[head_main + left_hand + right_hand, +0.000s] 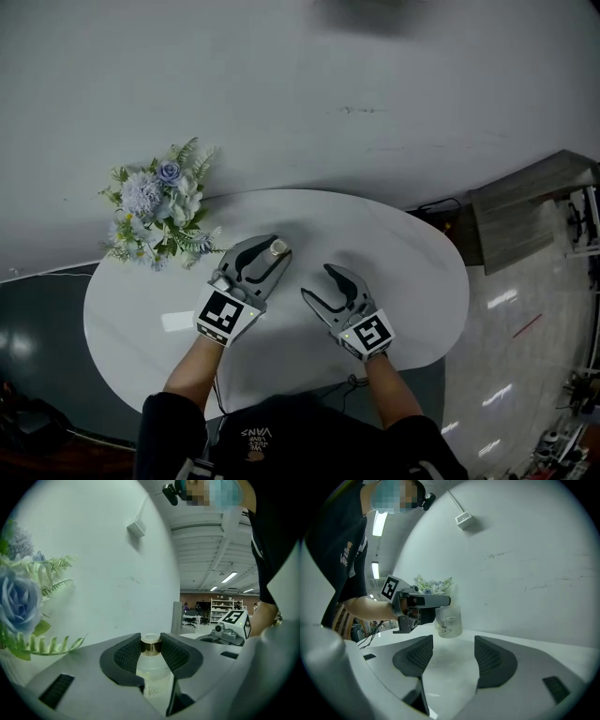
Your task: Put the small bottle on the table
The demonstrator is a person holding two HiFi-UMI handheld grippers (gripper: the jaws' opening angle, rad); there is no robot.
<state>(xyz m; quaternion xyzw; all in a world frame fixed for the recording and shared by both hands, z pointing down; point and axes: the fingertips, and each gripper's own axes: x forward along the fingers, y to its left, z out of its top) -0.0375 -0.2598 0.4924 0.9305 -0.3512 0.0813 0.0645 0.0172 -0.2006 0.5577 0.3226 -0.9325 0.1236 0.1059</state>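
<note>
The small bottle (151, 667) is clear with a gold cap (278, 247). It sits between the jaws of my left gripper (271, 255), whose pads press on its neck from both sides. In the right gripper view the bottle (449, 620) hangs upright under the left gripper (440, 601), its base at the white table top; I cannot tell whether it touches. My right gripper (325, 282) hovers over the table to the right of the left one, open with nothing between its pads (417, 656).
The round white table (412, 272) stands against a pale wall. A bunch of blue and white flowers (159, 211) stands at its far left edge, close to the left gripper. A dark floor and a wooden bench (525, 211) lie to the right.
</note>
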